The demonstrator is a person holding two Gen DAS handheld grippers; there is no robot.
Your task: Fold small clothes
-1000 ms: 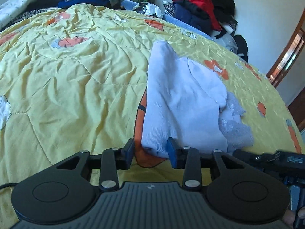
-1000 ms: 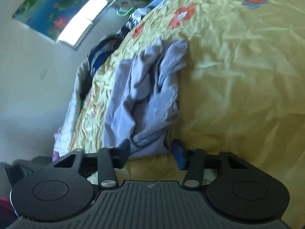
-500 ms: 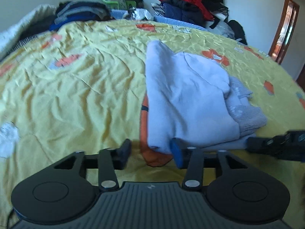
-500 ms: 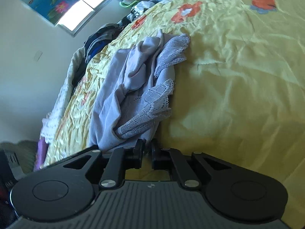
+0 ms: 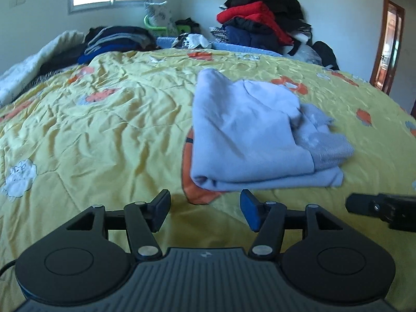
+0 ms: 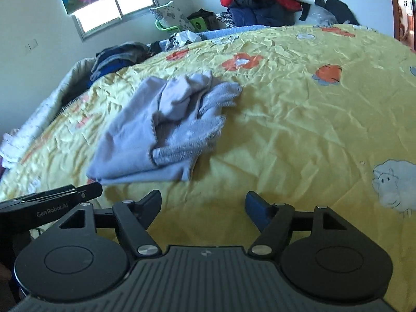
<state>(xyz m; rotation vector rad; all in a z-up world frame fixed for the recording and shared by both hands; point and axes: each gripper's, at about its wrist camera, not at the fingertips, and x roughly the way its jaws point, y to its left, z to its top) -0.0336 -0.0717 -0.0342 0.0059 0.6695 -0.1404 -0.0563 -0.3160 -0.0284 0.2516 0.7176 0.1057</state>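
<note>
A small pale lilac garment (image 5: pixel 249 137) with lace trim lies folded on the yellow bedspread (image 5: pixel 104 130); it also shows in the right wrist view (image 6: pixel 161 130). My left gripper (image 5: pixel 205 208) is open and empty, just short of the garment's near folded edge. My right gripper (image 6: pixel 202 205) is open and empty, to the right of the garment's near corner. The right gripper's tip shows at the right edge of the left wrist view (image 5: pixel 382 208), and the left gripper shows at the left of the right wrist view (image 6: pixel 52 202).
Piles of dark and red clothes (image 5: pixel 260 26) stand at the far side of the bed. Folded dark clothes (image 5: pixel 117 39) and a white blanket (image 5: pixel 31 67) lie at the far left. A doorway (image 5: pixel 390 46) is at the right.
Both grippers have drawn back from the garment and tilted up. The right gripper, shut on the garment's edge half a second ago, has opened and let go. The garment lies folded on the bed.
</note>
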